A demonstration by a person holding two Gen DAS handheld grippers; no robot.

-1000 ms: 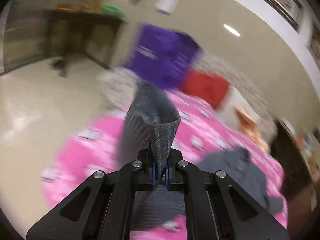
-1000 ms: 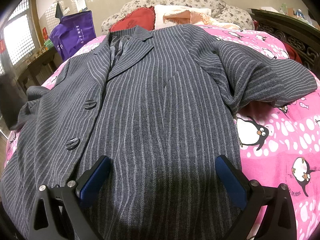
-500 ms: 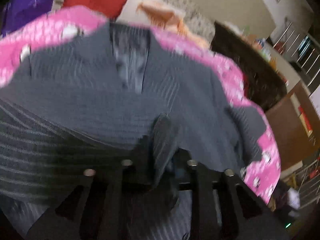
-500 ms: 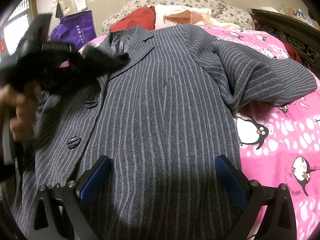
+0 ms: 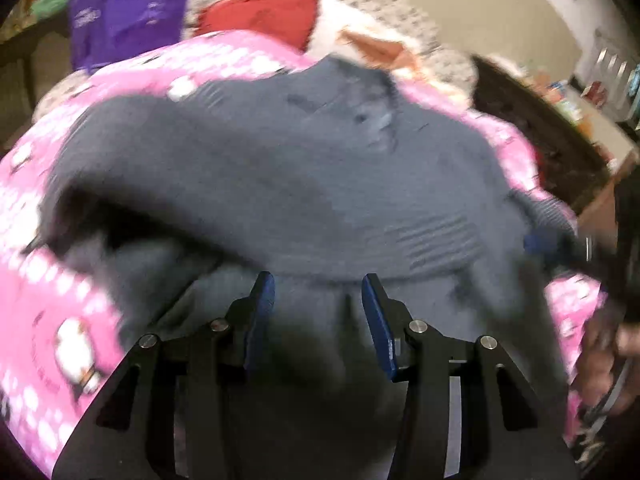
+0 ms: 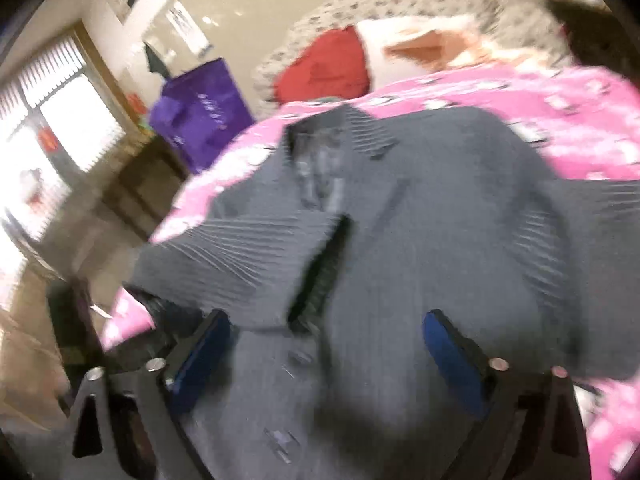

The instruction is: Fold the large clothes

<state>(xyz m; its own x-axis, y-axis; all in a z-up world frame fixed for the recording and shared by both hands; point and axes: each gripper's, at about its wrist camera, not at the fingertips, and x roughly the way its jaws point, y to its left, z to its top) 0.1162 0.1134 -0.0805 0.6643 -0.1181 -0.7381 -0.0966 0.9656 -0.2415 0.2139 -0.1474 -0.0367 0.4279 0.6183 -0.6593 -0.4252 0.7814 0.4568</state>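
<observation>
On the bed [image 5: 132, 80], over a pink penguin-print cover, a grey pinstriped jacket [image 5: 304, 168] lies spread with its collar toward the pillows. Both views are smeared by motion, so fine detail is lost. In the right wrist view the jacket [image 6: 420, 216] has its near-side sleeve folded across the chest, the cuff lying toward the middle, and the buttons show faintly lower down.

The left gripper [image 5: 318, 292] hangs over the lower part of the jacket with its blue pads partly apart; its jaws have just been opening, and only flat cloth shows beyond them, nothing pinched between. The right gripper [image 6: 324, 340] stands wide, its jaws having just closed in a little, and it too hovers above the cloth with nothing caught between the pads.

At the right edge of the left wrist view, the other gripper's blue pad and a hand [image 5: 612, 356] appear as a blur beside the jacket's far sleeve. Behind the bed's head lie a red cushion [image 6: 328, 68] and a white-and-orange pillow [image 6: 420, 48], and a purple bag [image 6: 200, 112] stands beside the bed.
</observation>
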